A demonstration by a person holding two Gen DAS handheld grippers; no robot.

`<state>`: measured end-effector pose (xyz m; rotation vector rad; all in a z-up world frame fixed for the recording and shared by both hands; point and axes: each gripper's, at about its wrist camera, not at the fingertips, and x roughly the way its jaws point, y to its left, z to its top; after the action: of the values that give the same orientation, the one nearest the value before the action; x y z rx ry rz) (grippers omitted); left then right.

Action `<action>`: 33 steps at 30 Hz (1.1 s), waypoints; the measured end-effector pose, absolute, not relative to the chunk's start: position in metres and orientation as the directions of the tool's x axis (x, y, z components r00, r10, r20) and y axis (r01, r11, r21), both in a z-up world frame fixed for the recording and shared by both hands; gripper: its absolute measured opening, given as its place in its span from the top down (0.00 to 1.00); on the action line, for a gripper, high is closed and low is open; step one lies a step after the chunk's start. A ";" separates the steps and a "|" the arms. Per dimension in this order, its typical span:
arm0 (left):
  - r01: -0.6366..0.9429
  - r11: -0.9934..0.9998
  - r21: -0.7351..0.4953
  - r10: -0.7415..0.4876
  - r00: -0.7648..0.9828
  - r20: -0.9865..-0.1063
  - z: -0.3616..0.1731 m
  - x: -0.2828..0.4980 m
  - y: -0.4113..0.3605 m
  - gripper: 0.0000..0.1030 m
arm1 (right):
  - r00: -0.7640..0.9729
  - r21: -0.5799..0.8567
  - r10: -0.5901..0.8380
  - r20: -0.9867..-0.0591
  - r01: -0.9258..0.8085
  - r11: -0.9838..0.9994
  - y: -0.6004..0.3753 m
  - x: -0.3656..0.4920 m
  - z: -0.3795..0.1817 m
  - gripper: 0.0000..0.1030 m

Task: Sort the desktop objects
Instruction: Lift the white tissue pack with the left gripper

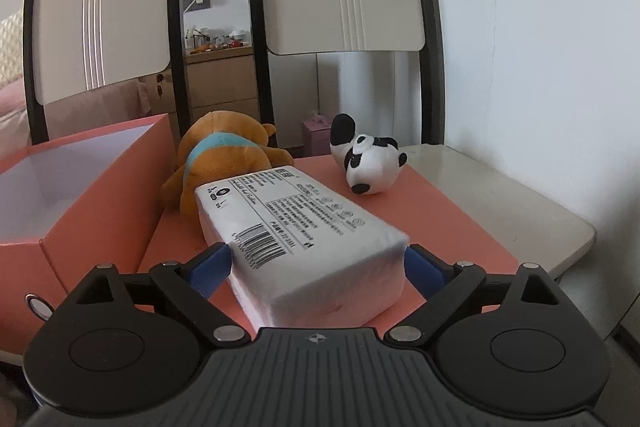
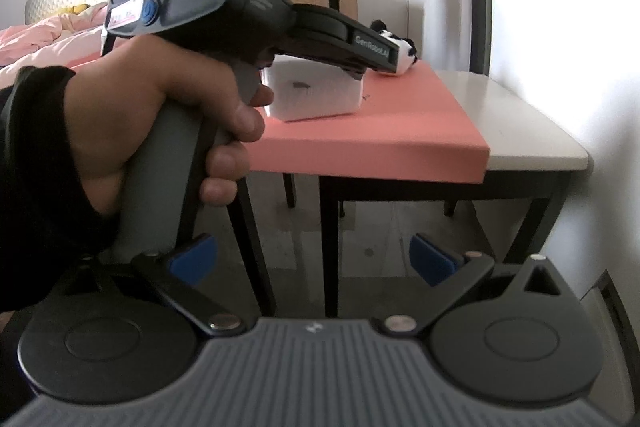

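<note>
**Tissue pack between my left jaws, box open beside it**

The pink box point(image 1: 80, 195) on my left stands open; the part of its white inside I can see holds nothing. The tissue pack point(image 1: 304, 243), white with black print and a barcode, lies on the pink lid point(image 1: 440, 219), flanked by my left gripper point(image 1: 318, 267), whose jaws stand released just off its sides. An orange plush bear point(image 1: 224, 163) and a panda plush point(image 1: 368, 159) lie behind. Only my right view shows the hand point(image 2: 160, 115) gripping the left tool; my right gripper point(image 2: 312, 259) hangs spread wide and empty over the floor.
</note>
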<state>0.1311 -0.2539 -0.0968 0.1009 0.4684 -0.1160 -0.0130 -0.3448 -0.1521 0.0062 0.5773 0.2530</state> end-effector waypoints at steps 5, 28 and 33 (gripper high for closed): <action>0.107 0.993 0.045 -0.072 0.872 -0.485 -0.104 0.129 -0.231 0.08 | 0.804 0.086 0.227 -0.550 -0.215 0.973 -0.357 -0.013 -0.152 0.00; 0.118 0.993 0.000 -0.083 0.704 -0.706 -0.038 0.201 -0.227 0.08 | 0.833 0.080 0.193 -0.519 -0.177 0.981 -0.379 0.017 -0.085 0.00; 0.090 0.996 0.025 -0.033 0.588 -0.808 -0.043 0.238 -0.222 0.08 | 0.832 0.138 0.196 -0.519 -0.145 0.980 -0.383 0.025 -0.094 0.00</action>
<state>0.2377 -0.2218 -0.0435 0.0654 0.9393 -0.0715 0.0251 -0.3829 -0.0939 0.0938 0.5599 0.1811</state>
